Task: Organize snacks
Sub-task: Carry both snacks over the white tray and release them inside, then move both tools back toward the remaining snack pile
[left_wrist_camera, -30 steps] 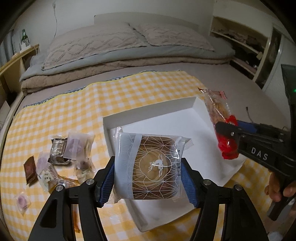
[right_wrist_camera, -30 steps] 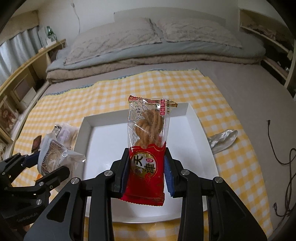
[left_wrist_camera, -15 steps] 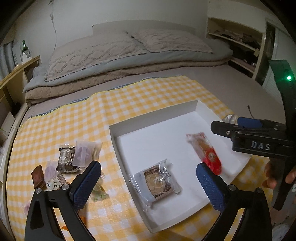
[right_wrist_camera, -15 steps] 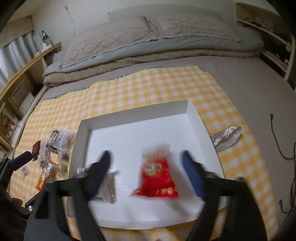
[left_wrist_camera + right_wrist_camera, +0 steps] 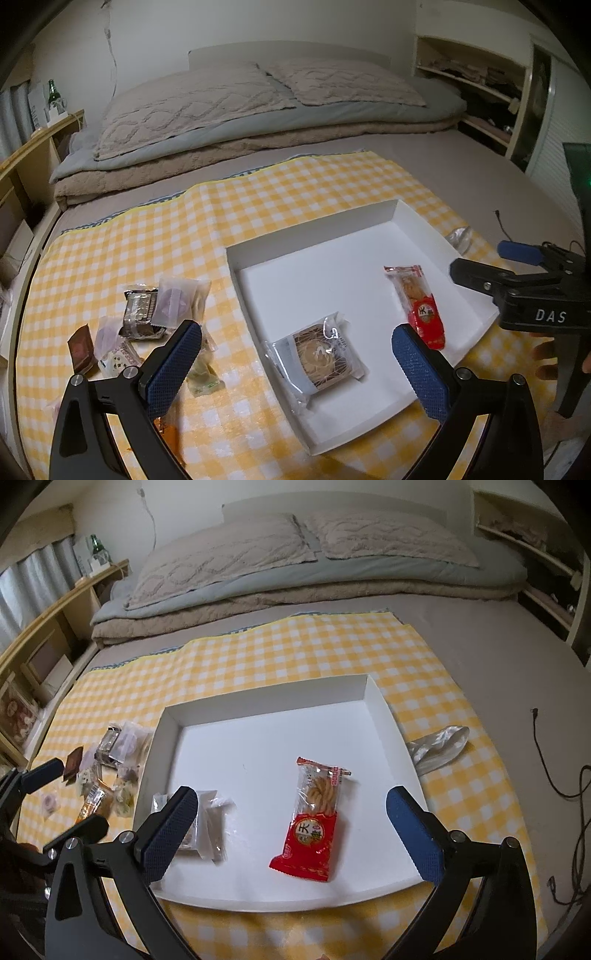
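Observation:
A white tray lies on the yellow checked cloth. In it lie a round cake in a clear and grey packet and a red packet of twisted biscuits. My left gripper is open and empty, above the tray's near left corner. My right gripper is open and empty, above the tray's near edge; it also shows in the left wrist view. A pile of several small snack packets lies on the cloth left of the tray.
A crumpled clear wrapper lies right of the tray. Folded bedding and pillows lie beyond the cloth. Wooden shelves stand at the left, and a cable lies at the right.
Both grippers have opened and let go of their packets. The cake packet and the red biscuit packet dropped into the tray. Both grippers have pulled back and up.

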